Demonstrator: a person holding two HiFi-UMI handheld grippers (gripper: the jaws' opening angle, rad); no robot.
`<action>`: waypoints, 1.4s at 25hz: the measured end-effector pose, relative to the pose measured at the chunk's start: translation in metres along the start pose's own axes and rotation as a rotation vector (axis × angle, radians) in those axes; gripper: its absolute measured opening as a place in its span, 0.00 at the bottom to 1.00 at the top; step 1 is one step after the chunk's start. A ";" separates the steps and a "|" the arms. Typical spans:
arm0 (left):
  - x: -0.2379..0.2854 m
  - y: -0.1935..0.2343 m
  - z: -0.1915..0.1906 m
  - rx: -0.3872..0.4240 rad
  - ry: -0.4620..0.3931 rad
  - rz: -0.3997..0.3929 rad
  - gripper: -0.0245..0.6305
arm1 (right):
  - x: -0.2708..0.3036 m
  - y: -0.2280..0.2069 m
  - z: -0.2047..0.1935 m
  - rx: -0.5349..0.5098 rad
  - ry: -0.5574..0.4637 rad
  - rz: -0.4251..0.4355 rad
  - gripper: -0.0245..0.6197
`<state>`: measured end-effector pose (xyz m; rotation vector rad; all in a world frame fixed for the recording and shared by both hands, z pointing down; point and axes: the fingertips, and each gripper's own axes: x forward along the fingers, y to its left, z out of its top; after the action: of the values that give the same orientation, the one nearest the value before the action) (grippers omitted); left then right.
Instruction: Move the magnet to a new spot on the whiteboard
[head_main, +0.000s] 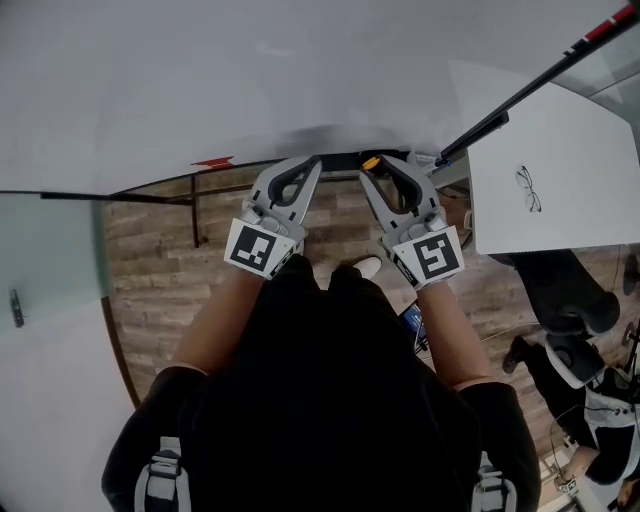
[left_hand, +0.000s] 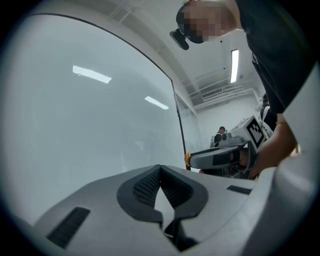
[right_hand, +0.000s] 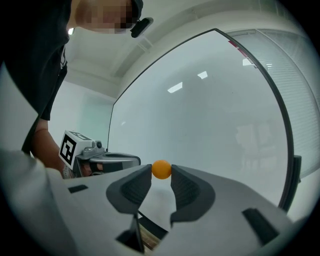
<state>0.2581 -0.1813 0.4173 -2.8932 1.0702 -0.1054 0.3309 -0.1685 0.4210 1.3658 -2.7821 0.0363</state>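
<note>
Orange magnet (right_hand: 161, 169) partly hidden between right gripper (right_hand: 161, 174) tips (left gripper (left_hand: 160, 169) closed, empty)

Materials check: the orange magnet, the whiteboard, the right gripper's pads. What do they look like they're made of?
Round orange magnet: smooth, slightly matt shell, probably plastic over the magnet; no bare metal shows. White whiteboard: hard glossy face that carries sharp light reflections; it could be glass or enamel. Right gripper pads: dark, matt, finely ribbed, likely rubber.
</note>
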 end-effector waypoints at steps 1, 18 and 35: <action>-0.006 0.002 0.001 0.001 -0.002 0.008 0.04 | 0.001 0.005 0.001 0.002 0.000 0.009 0.22; -0.144 0.033 0.008 -0.062 -0.015 -0.002 0.04 | 0.029 0.136 0.030 0.021 -0.020 0.049 0.22; -0.256 -0.002 0.028 -0.052 -0.057 -0.073 0.04 | -0.028 0.240 0.048 -0.017 -0.017 -0.008 0.22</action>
<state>0.0672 -0.0124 0.3784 -2.9623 0.9732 0.0014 0.1565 -0.0016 0.3708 1.3795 -2.7840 0.0015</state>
